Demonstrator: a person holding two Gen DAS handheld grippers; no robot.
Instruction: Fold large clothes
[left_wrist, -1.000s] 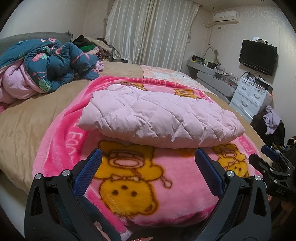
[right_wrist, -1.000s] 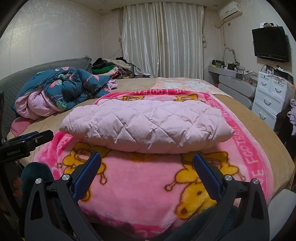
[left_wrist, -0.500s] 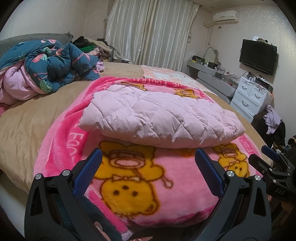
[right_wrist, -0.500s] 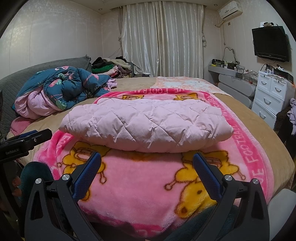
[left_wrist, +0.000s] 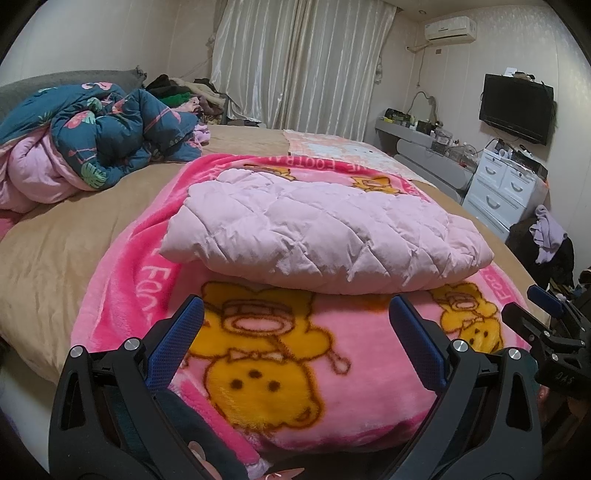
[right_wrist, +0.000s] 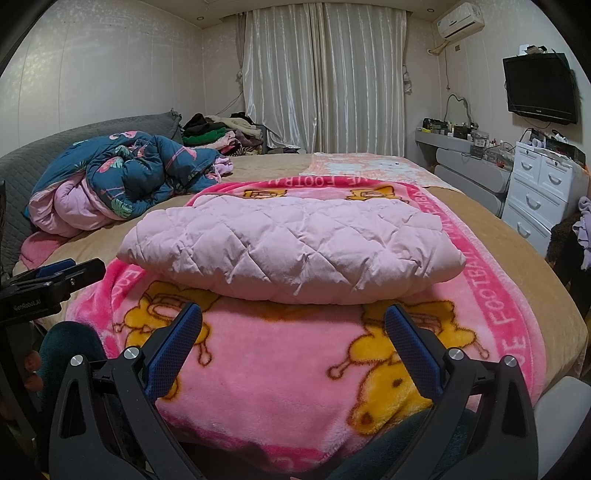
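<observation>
Pink quilted garment (left_wrist: 325, 236), one, lies folded at frame centre on one pink cartoon blanket (left_wrist: 266, 365) spread over the bed (left_wrist: 55, 251). Two tools: the left tool (left_wrist: 295, 328) and right tool (right_wrist: 293, 328) both hang released, fingers spread, gripping nothing, just short of the garment. One rumpled blue duvet (right_wrist: 125, 177) sits at left. Only the left view shows the right tool at lower right; only the right view shows the left tool at left.

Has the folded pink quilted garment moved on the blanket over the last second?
No. The pink quilted garment lies on the same cartoon figures of the pink blanket.
</observation>
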